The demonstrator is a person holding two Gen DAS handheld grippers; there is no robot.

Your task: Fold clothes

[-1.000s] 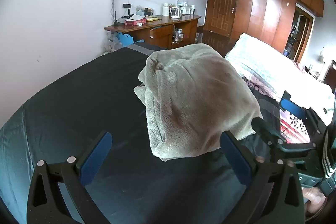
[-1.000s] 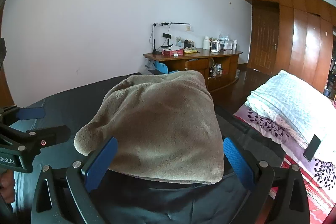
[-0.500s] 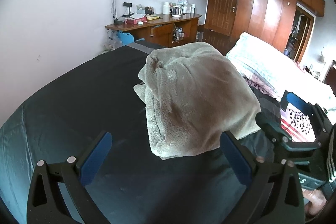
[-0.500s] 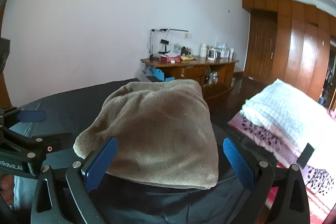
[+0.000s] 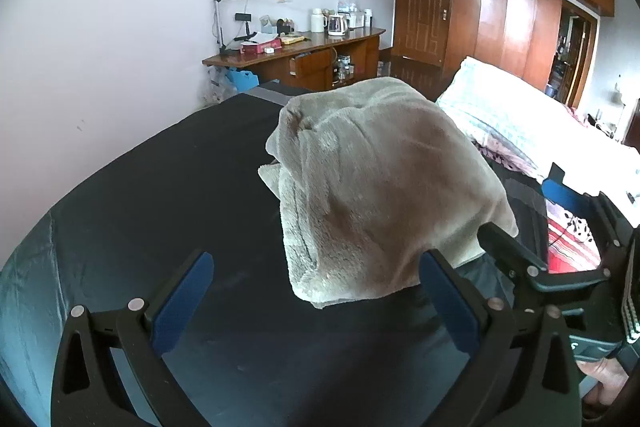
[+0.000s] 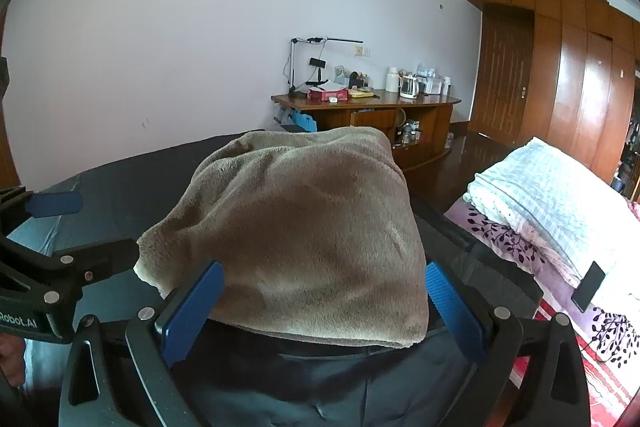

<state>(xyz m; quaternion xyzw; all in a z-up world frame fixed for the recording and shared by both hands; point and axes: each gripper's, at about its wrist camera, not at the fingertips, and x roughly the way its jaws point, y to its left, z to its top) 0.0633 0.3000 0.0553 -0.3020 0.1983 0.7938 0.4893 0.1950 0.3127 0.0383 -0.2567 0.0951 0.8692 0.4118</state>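
A folded beige fleece garment lies in a thick bundle on the dark sheet; it also shows in the right wrist view. My left gripper is open and empty, just short of the bundle's near corner. My right gripper is open and empty, its blue pads either side of the bundle's near edge. The right gripper appears at the right of the left wrist view. The left gripper appears at the left of the right wrist view.
A wooden desk with a lamp, kettle and bottles stands against the far wall. Wooden wardrobes line the right. A second bed with a white quilt and floral sheet lies to the right, a phone on it.
Both grippers have drawn back slightly and tilted up; the garment sits a little lower in both views. The bundle itself has not moved.
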